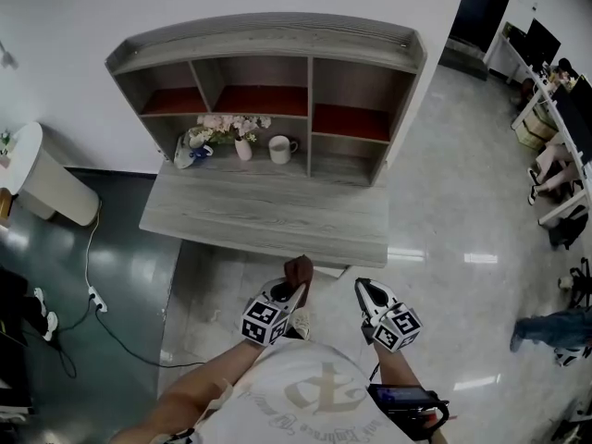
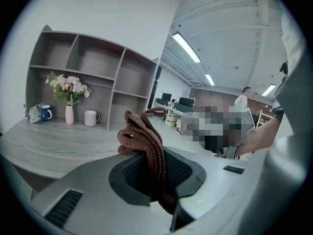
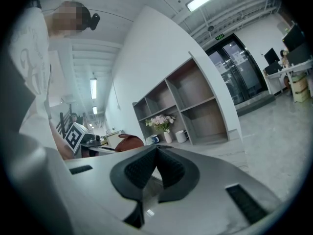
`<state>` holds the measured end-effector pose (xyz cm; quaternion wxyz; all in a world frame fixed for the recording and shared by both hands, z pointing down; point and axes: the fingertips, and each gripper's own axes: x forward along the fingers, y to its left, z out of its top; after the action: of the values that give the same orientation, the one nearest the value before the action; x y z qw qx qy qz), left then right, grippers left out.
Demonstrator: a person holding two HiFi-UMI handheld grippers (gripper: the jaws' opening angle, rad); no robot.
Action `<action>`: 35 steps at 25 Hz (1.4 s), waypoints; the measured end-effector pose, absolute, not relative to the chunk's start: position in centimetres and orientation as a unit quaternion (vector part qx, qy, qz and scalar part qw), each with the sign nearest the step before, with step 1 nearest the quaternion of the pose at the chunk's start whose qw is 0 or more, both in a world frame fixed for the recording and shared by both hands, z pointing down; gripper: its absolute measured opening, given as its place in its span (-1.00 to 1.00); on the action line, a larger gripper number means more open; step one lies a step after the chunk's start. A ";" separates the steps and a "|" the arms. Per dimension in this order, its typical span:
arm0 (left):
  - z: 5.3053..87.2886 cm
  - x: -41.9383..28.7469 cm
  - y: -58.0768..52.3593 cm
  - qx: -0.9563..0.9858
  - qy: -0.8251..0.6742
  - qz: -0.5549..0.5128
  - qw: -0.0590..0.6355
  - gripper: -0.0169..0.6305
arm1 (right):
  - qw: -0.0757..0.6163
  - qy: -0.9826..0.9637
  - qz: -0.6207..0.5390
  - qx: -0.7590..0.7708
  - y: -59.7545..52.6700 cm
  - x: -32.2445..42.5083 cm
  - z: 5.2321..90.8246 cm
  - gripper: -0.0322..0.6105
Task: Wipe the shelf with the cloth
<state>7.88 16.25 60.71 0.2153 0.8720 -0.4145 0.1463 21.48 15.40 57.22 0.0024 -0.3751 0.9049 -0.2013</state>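
Brown cloth [image 2: 143, 137] pinched by left gripper [image 2: 156, 175] jaws; right gripper [image 3: 156, 169] jaws pressed together, empty. Wiping the shelf [image 1: 268, 37] could topple vase [image 1: 242, 148] or mug [image 1: 279, 148].

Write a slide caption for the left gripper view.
Left gripper shut on a brown knitted cloth, facing the grey shelf with flowers and white mug.

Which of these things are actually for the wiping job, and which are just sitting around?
For the job: cloth, gripped by left hand-held gripper; shelf.
Just sitting about: flower vase, white mug, blue cup, all standing in the shelf.
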 end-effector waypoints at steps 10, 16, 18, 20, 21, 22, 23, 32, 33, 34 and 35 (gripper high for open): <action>60.4 9.6 11.1 0.884 -0.393 0.149 0.203 -0.74 | 0.009 0.898 -0.197 -0.393 11.2 22.7 56.7 -0.89; 59.9 9.7 7.6 0.891 -0.382 0.152 0.194 -0.74 | 0.012 0.892 -0.195 -0.408 7.9 22.9 56.3 -0.89; 59.9 9.4 6.4 0.892 -0.380 0.153 0.193 -0.74 | 0.012 0.891 -0.194 -0.411 6.7 22.6 56.3 -0.89; 60.0 9.0 5.2 0.891 -0.379 0.154 0.196 -0.74 | 0.011 0.890 -0.193 -0.412 5.7 22.2 56.2 -0.89; 60.0 8.8 4.7 0.891 -0.379 0.154 0.197 -0.74 | 0.010 0.890 -0.192 -0.413 5.2 22.1 56.1 -0.89; 60.0 8.7 4.3 0.891 -0.379 0.153 0.197 -0.74 | 0.010 0.889 -0.192 -0.414 4.9 22.0 56.1 -0.89; 59.9 8.6 3.9 0.892 -0.378 0.152 0.197 -0.74 | 0.009 0.889 -0.193 -0.416 4.6 22.0 56.1 -0.89; 60.5 7.6 1.2 0.888 -0.381 0.159 0.205 -0.74 | 0.003 0.888 -0.196 -0.416 2.1 21.3 56.2 -0.89; 60.6 7.6 0.9 0.887 -0.381 0.160 0.206 -0.74 | 0.003 0.888 -0.196 -0.416 1.7 21.3 56.2 -0.89; 60.7 7.6 0.7 0.886 -0.382 0.160 0.207 -0.74 | 0.002 0.888 -0.197 -0.415 1.4 21.3 56.3 -0.89; 60.7 7.6 0.5 0.886 -0.382 0.160 0.208 -0.74 | 0.002 0.889 -0.198 -0.413 1.1 21.2 56.4 -0.89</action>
<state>7.59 0.47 60.68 0.2081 0.8860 -0.3821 0.1601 21.20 1.13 56.43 0.0017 -0.4133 0.8887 -0.1984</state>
